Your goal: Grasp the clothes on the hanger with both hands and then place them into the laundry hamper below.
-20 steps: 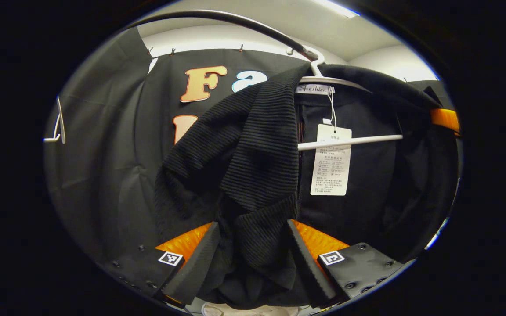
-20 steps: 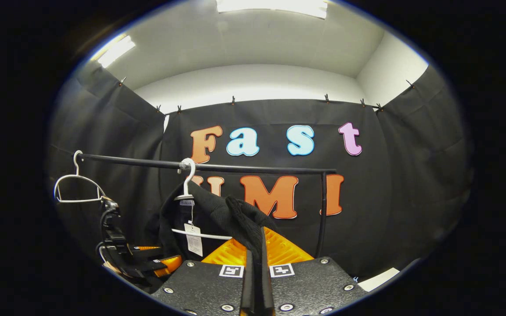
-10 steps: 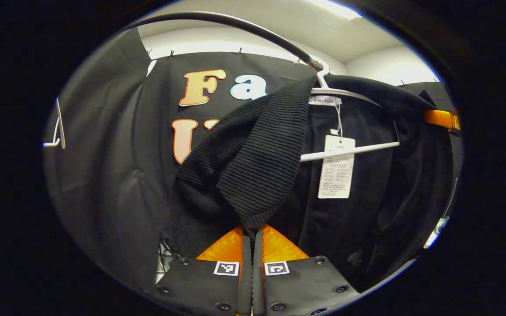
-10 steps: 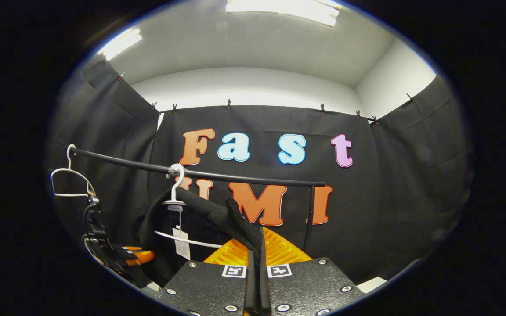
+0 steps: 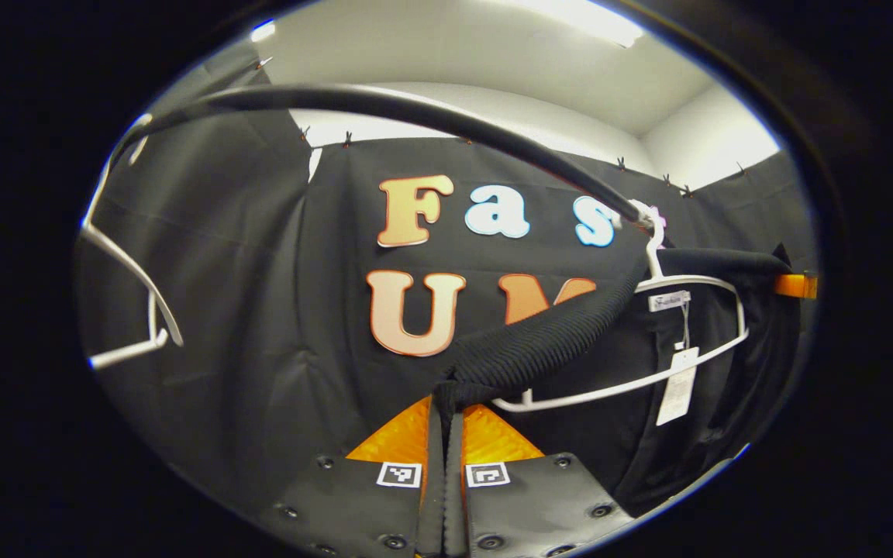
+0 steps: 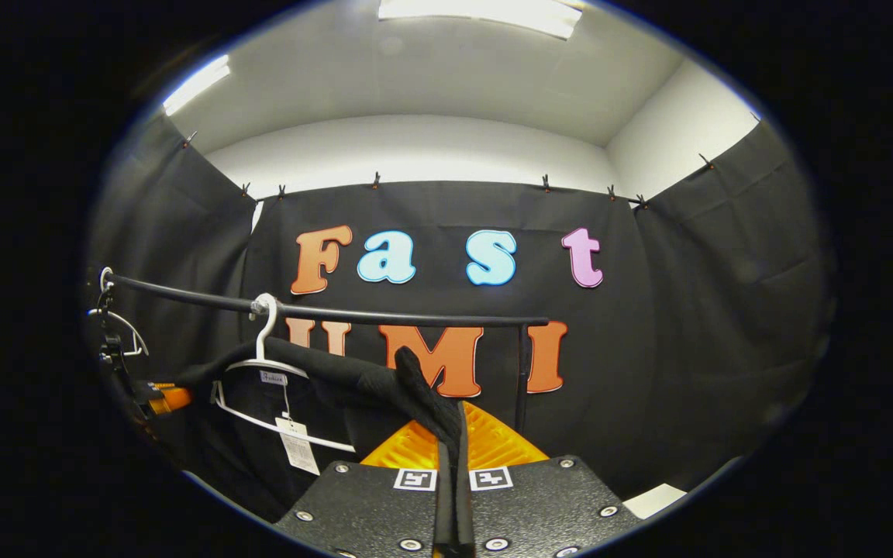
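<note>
Left gripper view first: the left gripper [image 5: 444, 403] is clamped tight on a ribbed edge of the black garment [image 5: 547, 341], which stretches taut up to the white hanger [image 5: 694, 283] hooked on the black rail [image 5: 415, 108], paper tag [image 5: 675, 386] dangling, with an empty hanger [image 5: 132, 271] off to the side. Right gripper view now: the right gripper [image 6: 453, 442] is pinched shut on the other knit shoulder [image 6: 415, 387], the cloth drawn off the hanger [image 6: 264, 364] under the rail [image 6: 384, 316], while the far gripper [image 6: 160, 397] holds the opposite end. It looks soft, light and stretchy, so these ribbed edges seem the sensible places to hold, though a snag on the hanger arm looks possible; the hamper lies somewhere below.
</note>
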The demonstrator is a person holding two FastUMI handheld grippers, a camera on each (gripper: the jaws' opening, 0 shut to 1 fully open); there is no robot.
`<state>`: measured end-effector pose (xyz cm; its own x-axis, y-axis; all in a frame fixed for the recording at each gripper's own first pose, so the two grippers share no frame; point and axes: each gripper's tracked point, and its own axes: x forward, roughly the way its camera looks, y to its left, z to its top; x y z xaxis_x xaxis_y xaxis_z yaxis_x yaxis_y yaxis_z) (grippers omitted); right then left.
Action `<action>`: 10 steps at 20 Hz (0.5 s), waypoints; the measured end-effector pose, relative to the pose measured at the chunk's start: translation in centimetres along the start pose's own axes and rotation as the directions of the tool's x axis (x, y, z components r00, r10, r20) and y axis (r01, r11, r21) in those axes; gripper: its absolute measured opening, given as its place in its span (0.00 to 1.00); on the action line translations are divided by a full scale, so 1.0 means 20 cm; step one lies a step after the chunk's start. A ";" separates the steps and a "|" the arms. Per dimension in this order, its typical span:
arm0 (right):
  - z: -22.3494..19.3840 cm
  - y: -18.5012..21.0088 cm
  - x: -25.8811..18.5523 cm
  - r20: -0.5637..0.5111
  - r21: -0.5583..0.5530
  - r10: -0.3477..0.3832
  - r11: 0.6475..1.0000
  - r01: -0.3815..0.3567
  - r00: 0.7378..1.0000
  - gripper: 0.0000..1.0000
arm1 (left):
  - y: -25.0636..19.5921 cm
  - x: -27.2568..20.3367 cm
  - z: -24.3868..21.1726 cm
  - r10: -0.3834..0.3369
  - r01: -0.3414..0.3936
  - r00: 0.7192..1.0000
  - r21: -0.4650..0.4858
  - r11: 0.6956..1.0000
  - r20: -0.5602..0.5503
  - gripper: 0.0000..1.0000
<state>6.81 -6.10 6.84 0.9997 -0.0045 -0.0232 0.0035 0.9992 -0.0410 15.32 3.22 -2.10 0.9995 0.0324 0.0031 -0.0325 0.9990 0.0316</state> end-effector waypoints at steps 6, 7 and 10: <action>-0.08 -0.15 0.16 -0.023 -0.020 -0.065 0.998 0.065 0.998 0.01 | -0.02 -0.01 0.06 0.003 -0.004 1.000 0.071 0.997 0.005 0.10; -0.10 -0.20 0.18 -0.031 -0.017 -0.083 0.996 0.082 0.996 0.01 | -0.07 -0.01 0.04 -0.023 0.023 1.000 0.064 0.998 0.002 0.07; -0.21 -0.29 0.24 -0.064 0.008 -0.095 0.995 0.096 0.993 0.01 | -0.18 -0.03 0.03 -0.077 0.078 0.997 0.044 0.996 -0.010 0.07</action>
<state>11.52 -12.04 2.82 0.9913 -0.1020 -0.0832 0.0994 0.9944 -0.0346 14.88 -0.42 -1.64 0.9990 -0.0444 -0.0093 0.0450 0.9961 0.0760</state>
